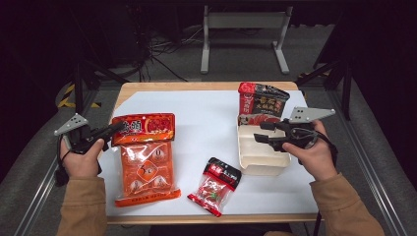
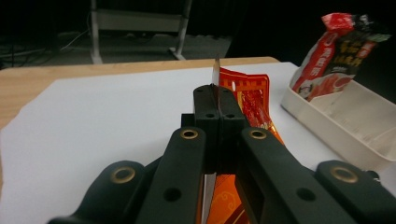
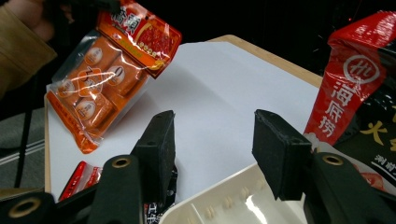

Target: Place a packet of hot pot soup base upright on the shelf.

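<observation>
White-papered table [image 1: 206,128] — left claw [image 1: 117,129] clamped on orange snack bag [image 1: 146,162] top edge; white tray [image 1: 260,155] well right, under open right claw [image 1: 263,132].

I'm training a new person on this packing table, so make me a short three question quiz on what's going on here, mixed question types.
1. True or false: the left gripper is shut on the top edge of the orange snack bag.
2. Multiple choice: what stands inside the white tray? A) a red and black packet B) the orange snack bag C) a metal can
3. Short answer: where does the small red packet lie?

Key:
1. True; its fingers pinch the bag's edge.
2. A, the red and black packet leans at the tray's far end, while the right gripper hovers open above the tray.
3. On the white sheet, between bag and tray, near the front edge.
</observation>
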The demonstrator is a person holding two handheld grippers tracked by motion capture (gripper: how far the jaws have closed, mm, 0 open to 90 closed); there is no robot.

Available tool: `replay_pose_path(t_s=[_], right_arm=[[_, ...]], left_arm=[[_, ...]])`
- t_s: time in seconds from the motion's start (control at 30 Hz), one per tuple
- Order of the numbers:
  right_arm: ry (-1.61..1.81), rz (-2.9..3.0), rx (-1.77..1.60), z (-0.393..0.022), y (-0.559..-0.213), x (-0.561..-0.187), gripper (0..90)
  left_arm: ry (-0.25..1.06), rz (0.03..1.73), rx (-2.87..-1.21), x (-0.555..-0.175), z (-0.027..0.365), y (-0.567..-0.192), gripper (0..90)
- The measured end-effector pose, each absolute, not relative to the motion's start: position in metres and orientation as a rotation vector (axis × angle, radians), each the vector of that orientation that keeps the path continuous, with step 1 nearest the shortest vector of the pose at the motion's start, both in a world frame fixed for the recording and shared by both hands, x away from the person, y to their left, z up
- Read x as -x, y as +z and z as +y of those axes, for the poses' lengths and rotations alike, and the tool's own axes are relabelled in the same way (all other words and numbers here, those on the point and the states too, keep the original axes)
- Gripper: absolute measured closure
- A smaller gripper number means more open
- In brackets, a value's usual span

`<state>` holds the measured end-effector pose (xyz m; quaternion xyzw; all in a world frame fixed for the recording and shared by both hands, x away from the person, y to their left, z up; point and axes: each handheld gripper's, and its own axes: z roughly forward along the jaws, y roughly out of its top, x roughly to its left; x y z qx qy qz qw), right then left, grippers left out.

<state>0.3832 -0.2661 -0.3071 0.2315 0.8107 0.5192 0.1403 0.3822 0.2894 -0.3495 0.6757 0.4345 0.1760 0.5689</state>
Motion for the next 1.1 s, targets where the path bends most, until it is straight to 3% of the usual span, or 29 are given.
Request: replay_pose_path(t_s=[1.1], right_arm=[[1.484,2.385,-0.503,-0.21,-0.292,-0.374,47.4]], left_arm=[[0.449,0.578,-1.601,-0.324,0.227,-0.274,90.0]])
